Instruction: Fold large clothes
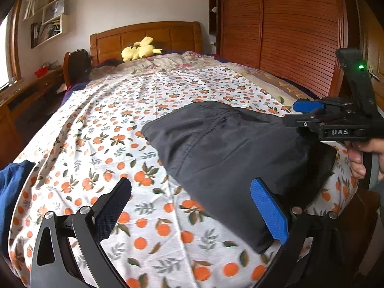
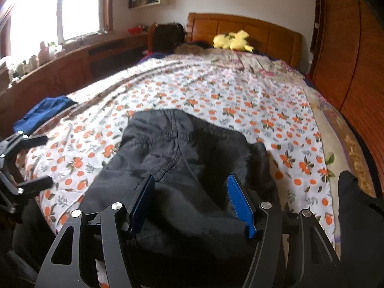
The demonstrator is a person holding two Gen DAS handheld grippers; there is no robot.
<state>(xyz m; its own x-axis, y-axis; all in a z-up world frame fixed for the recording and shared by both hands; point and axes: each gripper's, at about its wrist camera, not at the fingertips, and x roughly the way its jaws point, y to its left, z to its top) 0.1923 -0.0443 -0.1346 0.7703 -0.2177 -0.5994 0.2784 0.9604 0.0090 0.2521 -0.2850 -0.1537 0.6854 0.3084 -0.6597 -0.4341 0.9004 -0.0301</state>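
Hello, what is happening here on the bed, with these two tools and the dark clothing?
A person is folding a dark garment on a bed sheet with orange print, using two handheld grippers. The left gripper is open beside the garment's near edge, gripping nothing. The right gripper stands partly open with the dark fabric between its fingers; a grip cannot be confirmed. The garment already lies bunched into a compact shape.

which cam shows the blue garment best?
Right wrist: the blue garment lies on the bed's left edge, its top and outline visible. In the left wrist view it is cropped by the frame edge, showing only a slice.
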